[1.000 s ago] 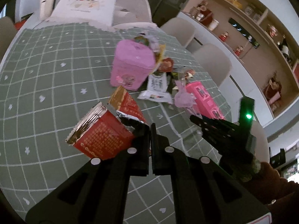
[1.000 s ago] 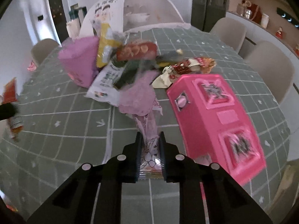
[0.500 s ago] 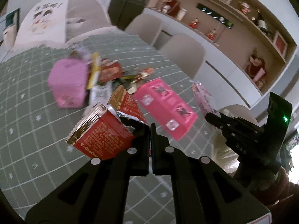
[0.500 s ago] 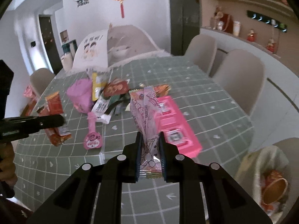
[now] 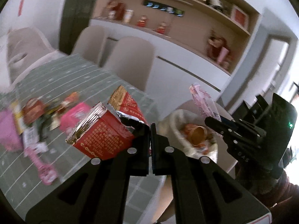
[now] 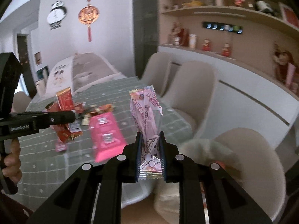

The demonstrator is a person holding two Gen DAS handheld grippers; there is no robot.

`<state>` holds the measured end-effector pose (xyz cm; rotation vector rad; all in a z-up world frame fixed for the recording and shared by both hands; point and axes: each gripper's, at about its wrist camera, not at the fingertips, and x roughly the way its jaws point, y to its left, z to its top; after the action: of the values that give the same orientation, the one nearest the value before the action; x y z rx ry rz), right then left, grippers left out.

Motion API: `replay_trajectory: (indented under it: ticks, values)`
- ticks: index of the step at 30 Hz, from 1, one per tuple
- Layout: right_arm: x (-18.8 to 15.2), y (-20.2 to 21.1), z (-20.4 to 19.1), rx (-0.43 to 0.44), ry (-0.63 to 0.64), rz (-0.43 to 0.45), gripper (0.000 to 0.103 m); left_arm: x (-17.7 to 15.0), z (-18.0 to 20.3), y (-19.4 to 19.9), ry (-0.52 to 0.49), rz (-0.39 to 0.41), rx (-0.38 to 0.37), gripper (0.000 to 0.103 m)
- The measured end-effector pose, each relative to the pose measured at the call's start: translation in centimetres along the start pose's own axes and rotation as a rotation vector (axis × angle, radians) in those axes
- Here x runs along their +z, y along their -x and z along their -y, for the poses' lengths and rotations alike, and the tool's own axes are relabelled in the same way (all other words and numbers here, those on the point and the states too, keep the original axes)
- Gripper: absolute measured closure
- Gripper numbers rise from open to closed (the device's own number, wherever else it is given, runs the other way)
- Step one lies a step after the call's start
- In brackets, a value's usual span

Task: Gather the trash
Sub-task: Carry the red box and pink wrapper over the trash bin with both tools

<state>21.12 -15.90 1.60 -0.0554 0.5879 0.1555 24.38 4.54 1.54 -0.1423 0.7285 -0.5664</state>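
Beside the trash bag (image 5: 179,117), both grippers grasp light, crinkly wrappers by their edges: left gripper (image 5: 150,130) red pack (image 5: 101,136), right gripper (image 6: 150,149) pink wrapper (image 6: 147,112).

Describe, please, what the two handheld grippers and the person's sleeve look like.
Both grippers, left gripper and right gripper, are matte black plastic with two flat fingers, blue-edged pads and round silver screw heads. White lettering runs along the left one's side. The right one's body carries a small green light. A dark red sleeve shows behind it.
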Motion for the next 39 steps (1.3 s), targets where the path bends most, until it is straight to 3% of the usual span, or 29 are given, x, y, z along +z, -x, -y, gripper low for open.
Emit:
replay_trajectory:
  ticks: [13,18,22,23,24,27,31,39]
  values:
    - [-5.2,6.2,12.4,-0.235,-0.166,0.021,0.085,0.9,12.4,-9.9,-0.135,-0.134,-0.249,0.101]
    - [-7.2,7.4,16.0,-0.280,-0.232,0.013,0.085,0.9,16.3,-15.0,-0.153,-0.221,-0.324,0.101]
    - [-8.4,7.7,17.6,-0.292,-0.261,-0.001,0.085,0.3,17.7,-19.0,-0.168,-0.282,-0.327,0.098]
    - [-8.6,7.7,17.9,-0.292,-0.264,-0.005,0.085,-0.2,17.8,-20.3,-0.164,-0.312,-0.328,0.091]
    - [-8.8,7.6,18.2,-0.291,-0.268,-0.009,0.085,-0.4,17.8,-20.9,-0.158,-0.327,-0.326,0.077]
    - [-9.4,7.3,19.1,-0.281,-0.277,-0.023,0.085,-1.6,17.3,-22.6,-0.129,-0.374,-0.289,0.069]
    - [-9.6,6.2,19.4,-0.252,-0.273,-0.041,0.085,-2.8,15.7,-23.5,-0.076,-0.441,-0.258,0.066]
    - [-8.5,3.2,18.7,-0.161,-0.238,-0.064,0.085,-3.2,12.9,-22.1,-0.038,-0.438,-0.193,0.065]
